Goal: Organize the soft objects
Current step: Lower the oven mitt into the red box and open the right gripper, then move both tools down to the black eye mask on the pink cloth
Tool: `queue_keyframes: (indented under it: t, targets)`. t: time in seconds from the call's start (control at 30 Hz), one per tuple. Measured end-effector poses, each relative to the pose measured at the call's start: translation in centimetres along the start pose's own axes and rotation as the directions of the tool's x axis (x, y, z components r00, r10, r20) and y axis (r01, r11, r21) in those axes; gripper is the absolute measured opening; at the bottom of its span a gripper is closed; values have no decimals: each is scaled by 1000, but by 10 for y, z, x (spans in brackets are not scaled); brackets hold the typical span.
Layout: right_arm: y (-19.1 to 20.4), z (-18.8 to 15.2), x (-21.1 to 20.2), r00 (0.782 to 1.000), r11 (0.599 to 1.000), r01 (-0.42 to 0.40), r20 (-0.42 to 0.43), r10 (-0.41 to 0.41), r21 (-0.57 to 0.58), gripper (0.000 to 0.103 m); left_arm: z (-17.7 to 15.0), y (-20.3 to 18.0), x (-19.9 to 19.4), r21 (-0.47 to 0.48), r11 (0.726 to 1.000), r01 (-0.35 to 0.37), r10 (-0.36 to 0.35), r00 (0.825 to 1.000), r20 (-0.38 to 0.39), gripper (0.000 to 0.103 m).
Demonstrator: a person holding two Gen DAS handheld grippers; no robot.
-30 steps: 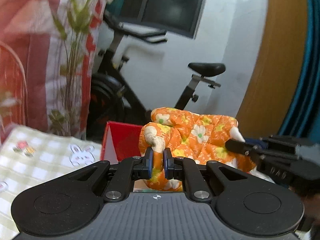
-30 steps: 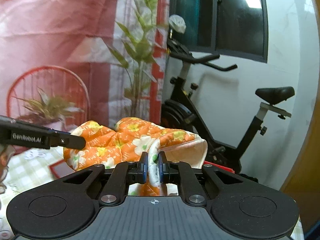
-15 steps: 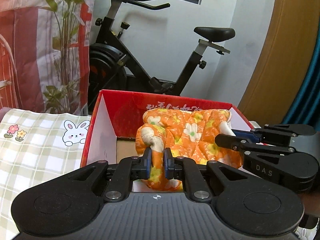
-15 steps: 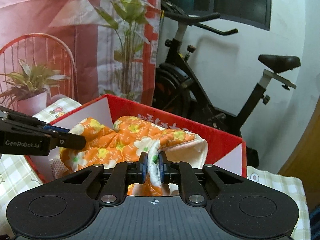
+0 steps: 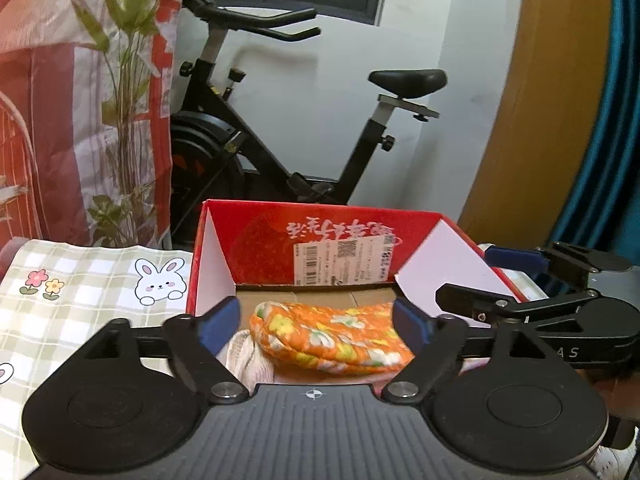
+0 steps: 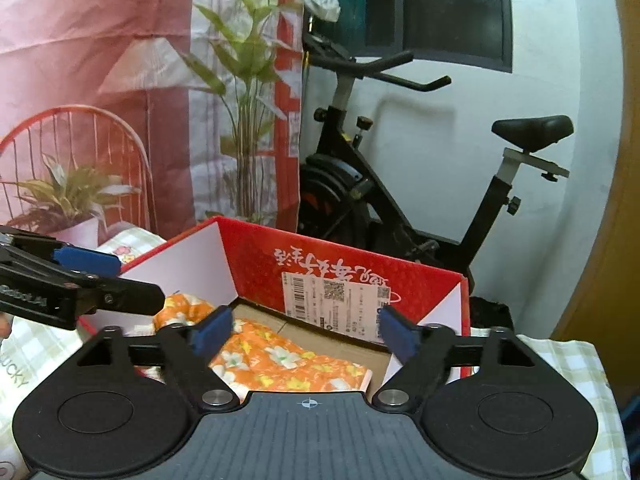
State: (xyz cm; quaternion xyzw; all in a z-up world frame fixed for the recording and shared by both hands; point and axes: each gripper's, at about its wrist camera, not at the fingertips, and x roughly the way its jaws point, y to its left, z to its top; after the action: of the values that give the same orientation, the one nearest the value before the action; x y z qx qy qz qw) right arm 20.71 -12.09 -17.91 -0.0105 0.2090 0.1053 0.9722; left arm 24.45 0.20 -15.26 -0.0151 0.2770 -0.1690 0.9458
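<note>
Left gripper: our jaws stood wide apart, holding nothing, poised just above the near edge of the box.
Right gripper: our jaws were likewise spread wide and empty; from the left wrist view this tool showed at the right, beside the box's right flap.
Quilted cloth: the orange flowered quilted piece lay folded inside the box on its cardboard floor, touching neither pair of jaws; a pale fabric showed beside it at the near left, and we could not tell whether that was its lining or a separate thing.
Box: a red carton with white inner flaps standing open and a shipping label on its far wall, resting on the surface.
Surface: covered with a green checked cloth printed with a rabbit and flowers.
Beyond: a black exercise bike against the white wall, and a printed curtain to the left.
Risk: we judged that the loose fold could spring open and ride up over the near rim; a low jaw tip could also snag the cloth or clip a flap and shift the light carton.
</note>
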Motion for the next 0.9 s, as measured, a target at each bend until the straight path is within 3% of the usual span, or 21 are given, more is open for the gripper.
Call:
queue_keyframes:
  t: [0.07,0.1,0.4,0.5,0.77,0.9]
  targets:
    - [2,-3,-12,1000,1000,2,21,-2,11,100,-3,-3,-10,11,1000,7,-7,1000,-6,93]
    - [1,-4,-18,1000,1000,3,31,-3,19,103,-5,-4,-16,15,1000,10,-10,1000,-10,94]
    - [2,-32,-83,994,995,-3,107,-7,98,103,-43,-9,-65,44,999,7,-4,998,-65,100]
    - [9,-50,-107,987,994,54,149,-67,92,103,-64,-6,-76,34,999,9,-5,995,-104,100]
    - [22,-106,-132,1000,985,19,1,-20,171,103,-112,-5,-87,-27,999,19,-23,984,-179,100]
    - [34,-133,-131,995,982,66,-83,-53,175,103,-129,-10,-82,-33,999,-16,9,980,-200,100]
